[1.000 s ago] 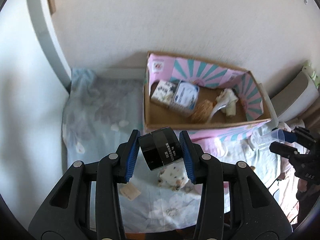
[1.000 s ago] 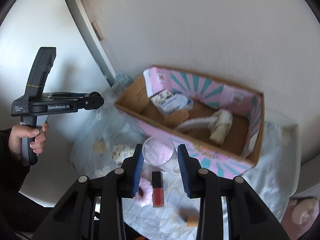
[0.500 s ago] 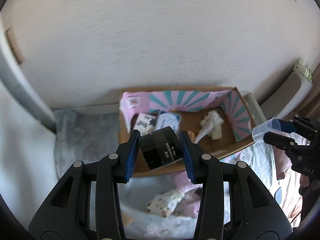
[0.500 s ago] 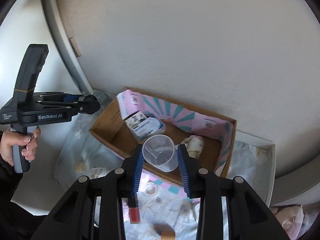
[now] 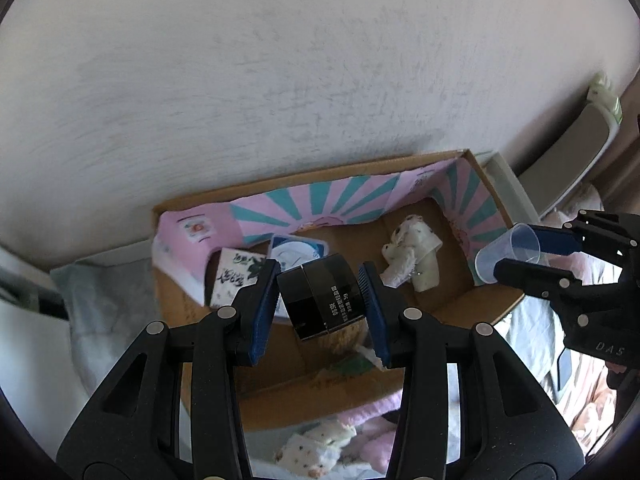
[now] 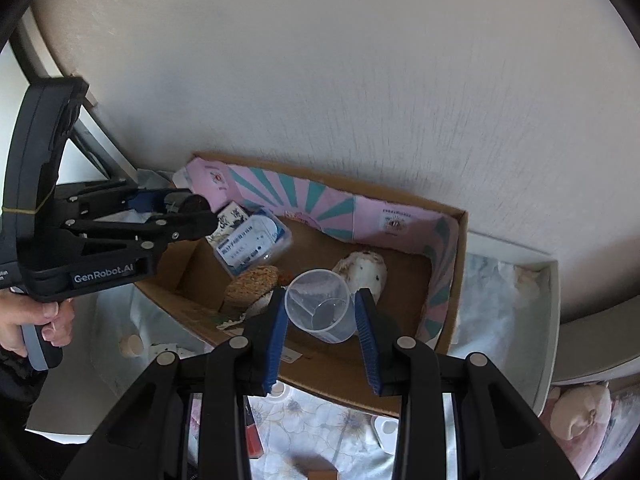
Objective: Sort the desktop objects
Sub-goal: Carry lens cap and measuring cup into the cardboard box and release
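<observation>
My left gripper point(image 5: 320, 304) is shut on a small black box point(image 5: 322, 300) with white print, held above the cardboard box point(image 5: 208, 316) that is lined in pink and teal. My right gripper point(image 6: 320, 320) is shut on a clear plastic cup point(image 6: 322, 306), also over the box's inside. The cup point(image 5: 508, 254) and the right gripper point(image 5: 532, 256) show at the right of the left wrist view. The left gripper point(image 6: 192, 210) with the black box appears at the left of the right wrist view. Inside the box lie a blue-lidded container point(image 6: 252, 240), a patterned carton point(image 5: 236, 276), a rolled spotted cloth point(image 5: 412, 252) and a woven ball point(image 6: 252, 280).
The box stands against a pale wall on a floral cloth point(image 6: 316, 420). On the cloth in front lie a red lipstick point(image 6: 253, 436), a spotted cloth point(image 5: 316, 448), a small wooden piece point(image 6: 131, 345) and a white lid point(image 6: 386, 428). A hand point(image 6: 28, 316) holds the left gripper's handle.
Both grippers have moved forward over the cardboard box, carrying the black box and the cup. The items on the cloth have slid toward the bottom of both views.
</observation>
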A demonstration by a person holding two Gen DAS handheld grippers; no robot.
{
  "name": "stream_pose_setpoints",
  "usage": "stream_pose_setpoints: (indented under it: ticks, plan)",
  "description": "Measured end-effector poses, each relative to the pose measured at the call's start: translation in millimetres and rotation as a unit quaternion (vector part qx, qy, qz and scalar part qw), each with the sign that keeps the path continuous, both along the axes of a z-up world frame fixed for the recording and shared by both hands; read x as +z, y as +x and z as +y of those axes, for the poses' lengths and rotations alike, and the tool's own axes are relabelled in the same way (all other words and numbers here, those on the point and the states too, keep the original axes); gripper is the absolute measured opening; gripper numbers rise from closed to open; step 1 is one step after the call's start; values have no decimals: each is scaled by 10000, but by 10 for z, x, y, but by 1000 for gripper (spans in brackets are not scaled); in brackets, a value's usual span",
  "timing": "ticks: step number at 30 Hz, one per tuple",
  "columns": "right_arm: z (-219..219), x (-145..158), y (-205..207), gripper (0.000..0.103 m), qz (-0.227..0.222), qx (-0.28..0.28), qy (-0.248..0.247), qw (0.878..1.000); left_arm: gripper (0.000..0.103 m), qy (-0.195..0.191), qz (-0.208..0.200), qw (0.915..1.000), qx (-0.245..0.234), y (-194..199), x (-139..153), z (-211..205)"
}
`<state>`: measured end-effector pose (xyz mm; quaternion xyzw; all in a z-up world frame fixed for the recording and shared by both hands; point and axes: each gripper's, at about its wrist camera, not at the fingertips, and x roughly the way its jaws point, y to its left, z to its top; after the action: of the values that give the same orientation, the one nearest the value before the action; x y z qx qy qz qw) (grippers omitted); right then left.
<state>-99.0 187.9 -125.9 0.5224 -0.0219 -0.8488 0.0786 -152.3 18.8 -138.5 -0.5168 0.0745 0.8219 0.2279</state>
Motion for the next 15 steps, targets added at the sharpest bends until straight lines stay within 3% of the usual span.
stream_pose_setpoints:
  ticks: [15]
  plan:
    - [55, -162, -95, 32, -352, -95, -116, 9993, 37, -198, -249, 9993, -210, -262, -201, 159]
